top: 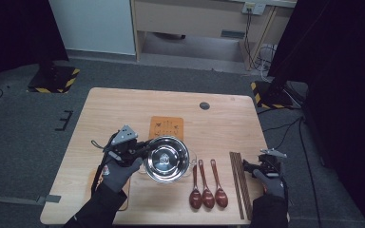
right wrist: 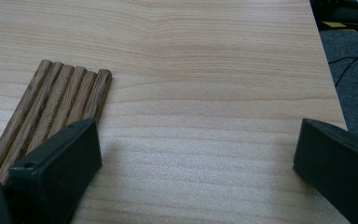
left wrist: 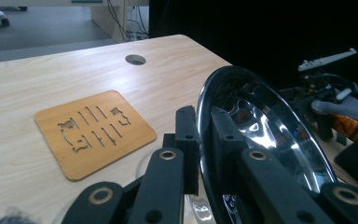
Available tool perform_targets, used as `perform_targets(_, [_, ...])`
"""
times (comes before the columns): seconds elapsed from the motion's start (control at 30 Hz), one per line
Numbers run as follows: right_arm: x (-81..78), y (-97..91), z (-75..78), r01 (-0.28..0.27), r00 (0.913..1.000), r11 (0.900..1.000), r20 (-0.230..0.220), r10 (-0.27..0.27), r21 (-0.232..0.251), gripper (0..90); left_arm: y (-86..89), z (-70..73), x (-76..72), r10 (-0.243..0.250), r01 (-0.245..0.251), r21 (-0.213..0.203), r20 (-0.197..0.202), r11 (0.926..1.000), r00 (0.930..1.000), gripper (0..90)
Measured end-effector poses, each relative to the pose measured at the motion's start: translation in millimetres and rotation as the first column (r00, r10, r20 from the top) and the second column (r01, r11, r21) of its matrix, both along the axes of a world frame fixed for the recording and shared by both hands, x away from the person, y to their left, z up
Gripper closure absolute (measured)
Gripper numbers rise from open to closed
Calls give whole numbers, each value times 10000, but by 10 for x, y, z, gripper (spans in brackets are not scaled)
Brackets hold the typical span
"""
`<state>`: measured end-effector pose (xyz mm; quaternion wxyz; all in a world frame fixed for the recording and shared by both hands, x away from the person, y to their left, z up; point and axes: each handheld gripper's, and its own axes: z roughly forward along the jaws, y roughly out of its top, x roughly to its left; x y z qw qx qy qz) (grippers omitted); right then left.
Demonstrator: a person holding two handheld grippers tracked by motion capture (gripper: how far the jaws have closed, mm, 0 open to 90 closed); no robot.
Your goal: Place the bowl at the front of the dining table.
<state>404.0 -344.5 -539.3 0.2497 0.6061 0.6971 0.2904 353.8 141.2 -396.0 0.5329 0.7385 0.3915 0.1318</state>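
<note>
Currently the left gripper is clamping the near-left rim of the steel bowl, tilting it just above the table; the wooden trivet is lying just beyond. Right gripper is resting wide open, holding nothing, beside the chopsticks.

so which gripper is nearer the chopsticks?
Right. The right gripper sits open just beside the chopsticks, nothing between its jaws. The left gripper is across the table past the spoons, clamped on the steel bowl rim.
</note>
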Motion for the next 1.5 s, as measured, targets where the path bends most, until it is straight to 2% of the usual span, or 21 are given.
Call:
perform_targets(0.63, [1,0,-1,0,10000,10000,16,0,-9,8,-13,57,372,486,-487,-151,-15,9987,9988,825])
perform_targets(1.07, [3,-2,-2,-31,10000,10000,33,31,-31,8,-50,41,626,812,-811,-103,29,9966,9967,825])
perform_targets(1.23, [2,-3,-2,-43,10000,10000,30,43,-39,8,-56,42,713,913,-914,-231,-51,9955,9958,825])
perform_targets(1.5, [3,-3,-2,-45,10000,10000,31,45,-38,8,-44,37,861,1103,-1104,-111,-87,9938,9939,825])
